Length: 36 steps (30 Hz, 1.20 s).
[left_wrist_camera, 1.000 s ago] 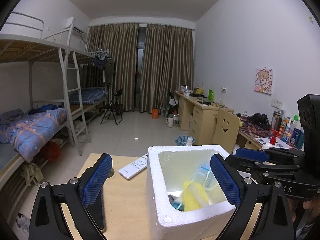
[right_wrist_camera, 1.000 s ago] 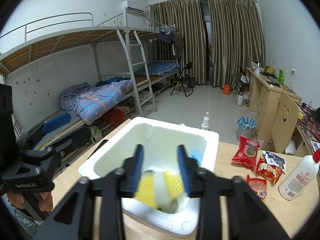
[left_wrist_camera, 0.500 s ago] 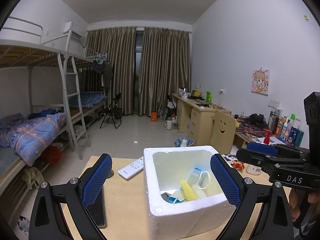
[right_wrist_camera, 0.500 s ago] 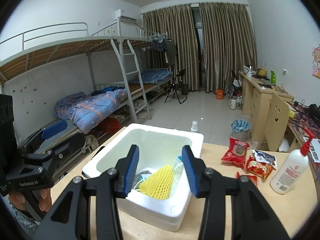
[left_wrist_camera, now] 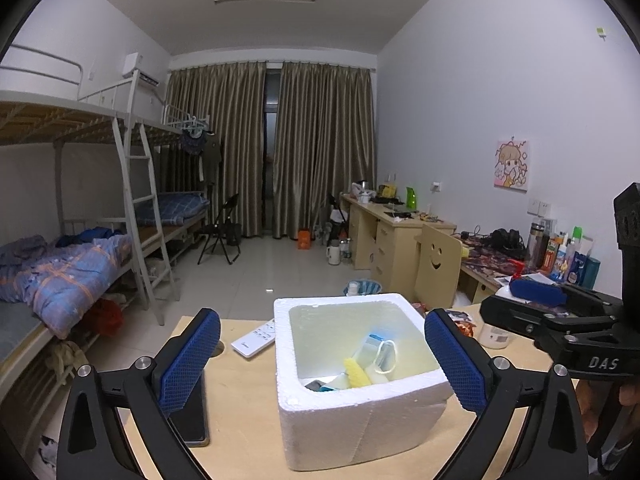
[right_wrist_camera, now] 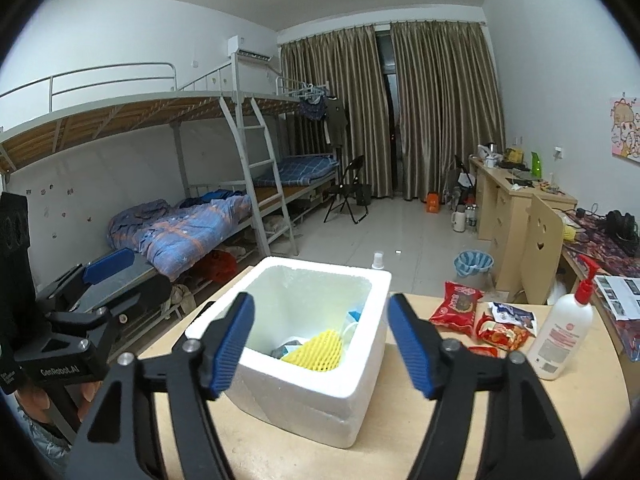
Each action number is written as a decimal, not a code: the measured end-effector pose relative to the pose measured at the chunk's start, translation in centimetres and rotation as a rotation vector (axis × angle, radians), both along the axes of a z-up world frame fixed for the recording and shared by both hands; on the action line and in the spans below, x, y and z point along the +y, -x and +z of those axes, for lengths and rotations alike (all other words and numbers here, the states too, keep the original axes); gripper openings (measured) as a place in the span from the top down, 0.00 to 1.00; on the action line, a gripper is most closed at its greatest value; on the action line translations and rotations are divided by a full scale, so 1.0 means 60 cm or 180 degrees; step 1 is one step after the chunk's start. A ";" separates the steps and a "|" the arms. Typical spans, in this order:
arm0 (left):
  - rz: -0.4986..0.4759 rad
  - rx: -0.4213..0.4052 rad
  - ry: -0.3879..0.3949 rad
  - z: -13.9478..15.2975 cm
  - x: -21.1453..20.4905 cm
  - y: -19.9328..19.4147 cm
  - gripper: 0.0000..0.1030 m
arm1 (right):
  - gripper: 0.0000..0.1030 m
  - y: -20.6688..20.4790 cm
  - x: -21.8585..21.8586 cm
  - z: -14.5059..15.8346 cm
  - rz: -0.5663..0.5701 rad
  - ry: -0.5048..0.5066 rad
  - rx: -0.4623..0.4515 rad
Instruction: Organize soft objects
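Observation:
A white foam box stands on the wooden table. Inside lie a yellow foam net, a face mask and some blue-and-white items. My left gripper is open and empty, its jaws wide apart, one on each side of the box, held back from it. My right gripper is open and empty, above and in front of the box. Each gripper shows in the other's view, at the right edge and at the left edge.
A white remote and a black phone lie left of the box. Red snack packets and a white pump bottle stand to its right. The table edge curves at the right.
My right gripper has let go of the yellow foam net, which now lies in the box. It has opened wide and drawn back. My left gripper has drawn back a little.

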<state>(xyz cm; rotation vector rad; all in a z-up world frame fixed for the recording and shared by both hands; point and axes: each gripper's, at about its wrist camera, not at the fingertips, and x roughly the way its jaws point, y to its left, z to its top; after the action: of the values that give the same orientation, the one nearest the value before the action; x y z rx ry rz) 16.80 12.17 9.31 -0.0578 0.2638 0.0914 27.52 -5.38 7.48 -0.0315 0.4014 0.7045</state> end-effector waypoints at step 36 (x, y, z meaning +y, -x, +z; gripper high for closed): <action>-0.0109 -0.0082 -0.0122 0.043 -0.092 0.097 0.00 | 0.00 0.106 -0.082 0.022 -0.0193 -0.0111 -0.0446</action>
<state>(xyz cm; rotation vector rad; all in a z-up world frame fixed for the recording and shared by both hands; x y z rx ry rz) 10.95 6.62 11.89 -0.0165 0.2370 0.0615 21.17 -10.27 8.82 -0.0355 0.2547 0.6453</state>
